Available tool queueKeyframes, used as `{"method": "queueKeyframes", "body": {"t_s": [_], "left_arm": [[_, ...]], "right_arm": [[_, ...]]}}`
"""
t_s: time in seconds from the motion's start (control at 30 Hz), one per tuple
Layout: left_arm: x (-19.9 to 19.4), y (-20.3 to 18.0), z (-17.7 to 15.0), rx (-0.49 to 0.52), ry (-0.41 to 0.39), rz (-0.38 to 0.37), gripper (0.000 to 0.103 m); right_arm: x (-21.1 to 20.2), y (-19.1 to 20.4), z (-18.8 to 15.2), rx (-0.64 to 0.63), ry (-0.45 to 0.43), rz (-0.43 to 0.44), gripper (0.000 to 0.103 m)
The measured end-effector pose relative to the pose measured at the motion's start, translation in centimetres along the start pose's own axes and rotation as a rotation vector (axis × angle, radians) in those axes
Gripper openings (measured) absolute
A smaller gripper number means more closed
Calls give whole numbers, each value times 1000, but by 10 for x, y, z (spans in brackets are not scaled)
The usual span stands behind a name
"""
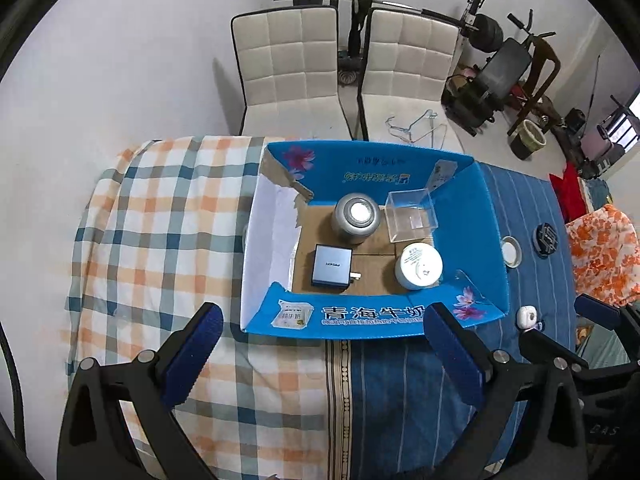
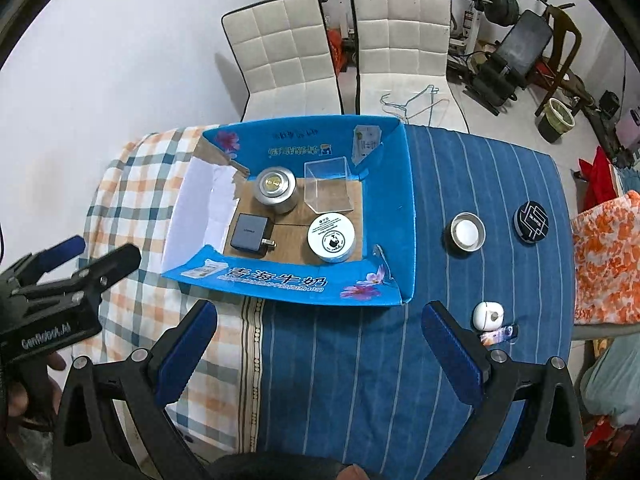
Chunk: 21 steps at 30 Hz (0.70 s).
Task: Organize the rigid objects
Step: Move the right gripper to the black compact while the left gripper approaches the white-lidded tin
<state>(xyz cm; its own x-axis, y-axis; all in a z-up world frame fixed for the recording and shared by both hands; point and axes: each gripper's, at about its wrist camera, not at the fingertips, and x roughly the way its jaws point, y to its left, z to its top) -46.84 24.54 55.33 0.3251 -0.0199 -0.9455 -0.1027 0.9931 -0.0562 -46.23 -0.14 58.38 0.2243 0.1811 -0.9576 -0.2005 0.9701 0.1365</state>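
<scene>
Both grippers held wide apart and empty, left gripper (image 1: 320,356), right gripper (image 2: 320,350), blue box (image 2: 400,216) ahead of them, charger (image 2: 250,235) inside, prongs pointed right, black round case (image 2: 531,219) fully seen only from the right wrist.

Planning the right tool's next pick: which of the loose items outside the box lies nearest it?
The small white case, just beyond the right tool; the open tin and black round case sit farther back.
</scene>
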Motion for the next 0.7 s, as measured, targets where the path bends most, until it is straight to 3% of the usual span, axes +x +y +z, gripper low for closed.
{"method": "queueKeyframes", "body": {"t_s": [0.13,0.27,0.47,0.7], "left_arm": [[-10,-2,-6,6,-13,-11,103],[-12,-12,-15,24,-3,-28,103],[5,-58,-22,72,36,-106,103],[35,-153,-27,148,40,-96,103]], "right_arm": [[-3,-14,-3,49,-13,-1,103],[0,-53,-9,126,0,-25,103],[24,-167,-29,320,68,-102,103],[91,-295,-51,526,181,-67,103]]}}
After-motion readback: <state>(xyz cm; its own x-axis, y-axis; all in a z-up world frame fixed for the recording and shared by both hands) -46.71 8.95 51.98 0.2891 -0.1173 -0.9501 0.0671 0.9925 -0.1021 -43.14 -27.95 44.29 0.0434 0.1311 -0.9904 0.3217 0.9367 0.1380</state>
